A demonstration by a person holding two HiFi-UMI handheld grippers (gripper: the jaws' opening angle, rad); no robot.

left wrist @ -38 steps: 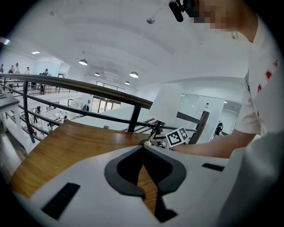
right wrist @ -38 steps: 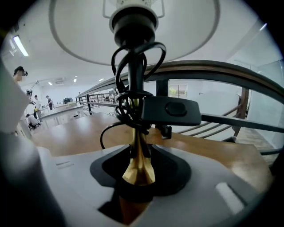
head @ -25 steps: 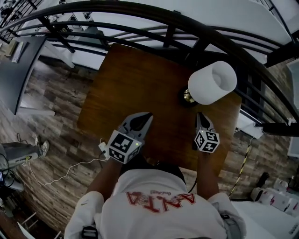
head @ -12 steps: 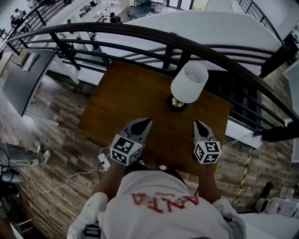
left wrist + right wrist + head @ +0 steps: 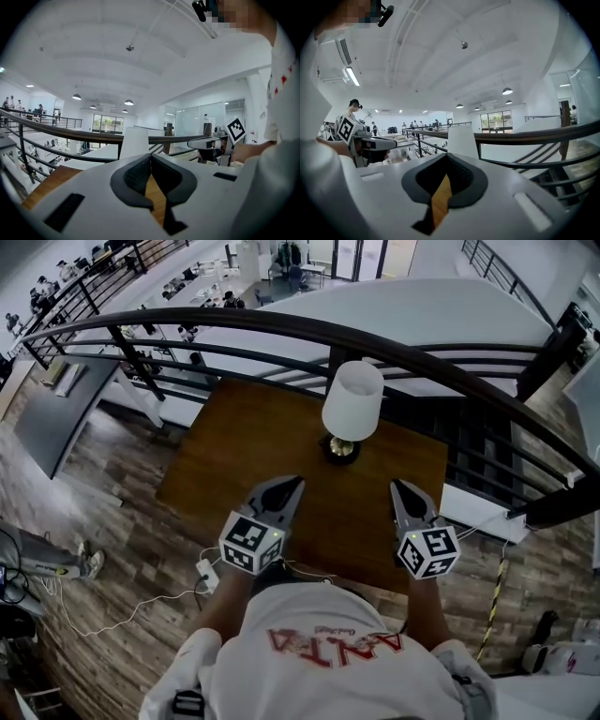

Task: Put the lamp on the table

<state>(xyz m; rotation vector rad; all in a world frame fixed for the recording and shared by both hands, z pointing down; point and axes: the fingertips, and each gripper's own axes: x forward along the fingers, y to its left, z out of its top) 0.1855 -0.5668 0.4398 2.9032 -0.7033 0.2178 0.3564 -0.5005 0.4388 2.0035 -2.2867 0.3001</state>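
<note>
The lamp (image 5: pixel 352 401), with a white shade and a brass base (image 5: pixel 340 448), stands upright on the brown wooden table (image 5: pixel 246 442) near its far edge. Nothing holds it. My left gripper (image 5: pixel 298 484) is shut and empty over the table's near side, left of the lamp. My right gripper (image 5: pixel 400 486) is shut and empty too, to the right of the lamp's base and nearer to me. In the left gripper view the shut jaws (image 5: pixel 150 157) point toward the lamp's shade (image 5: pixel 133 141). The right gripper view shows shut jaws (image 5: pixel 446 157) below the shade (image 5: pixel 461 139).
A black curved railing (image 5: pixel 281 329) runs just behind the table, with a drop to a lower floor beyond. A white plug and cable (image 5: pixel 206 564) lie on the plank floor at the table's near left. The person's white shirt (image 5: pixel 323 662) fills the bottom.
My right gripper has drawn back from the lamp's base toward me. The head view has tipped up, so the lamp sits farther off and looks upright. The left gripper has hardly moved.
</note>
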